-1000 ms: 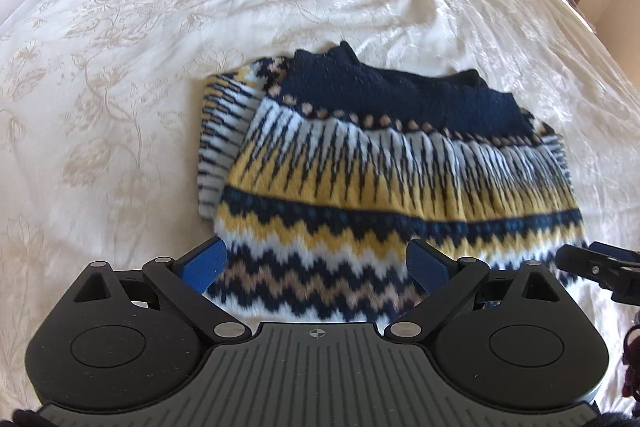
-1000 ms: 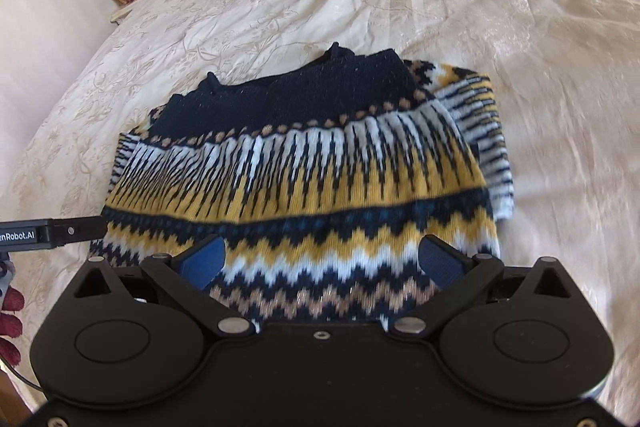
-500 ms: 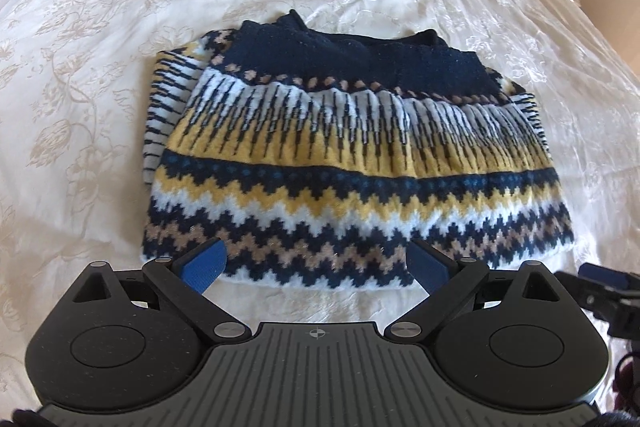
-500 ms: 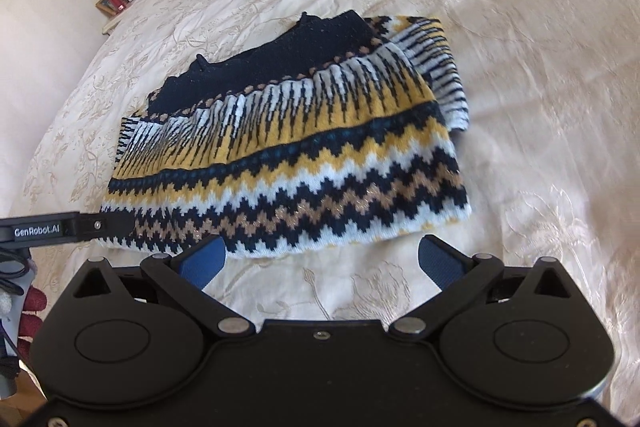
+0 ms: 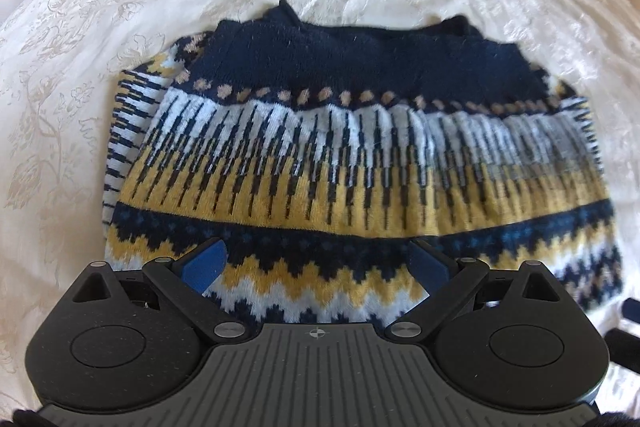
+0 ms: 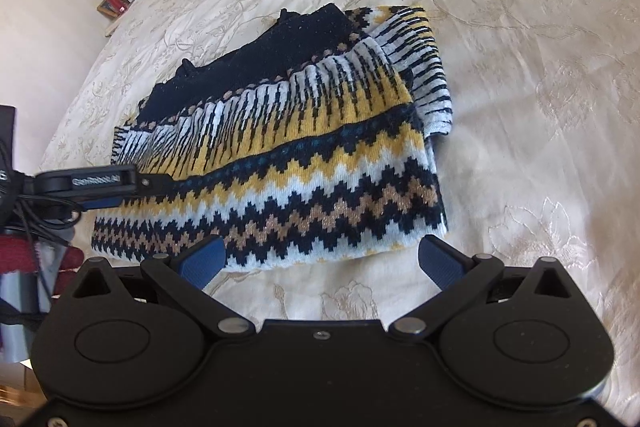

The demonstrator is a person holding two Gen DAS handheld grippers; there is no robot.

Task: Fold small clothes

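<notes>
sweater [image 5: 352, 163] folded flat mid-bed [image 5: 120, 27], nothing gripping it. left gripper [image 5: 316, 267] jaws apart, over its near hem. right gripper [image 6: 320, 263] jaws apart, at the hem's right corner.

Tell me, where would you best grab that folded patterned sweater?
Probably the sweater's near zigzag hem, coming low from the near side: that edge lies straight and free on the bedspread, facing both open grippers, right and left.
</notes>
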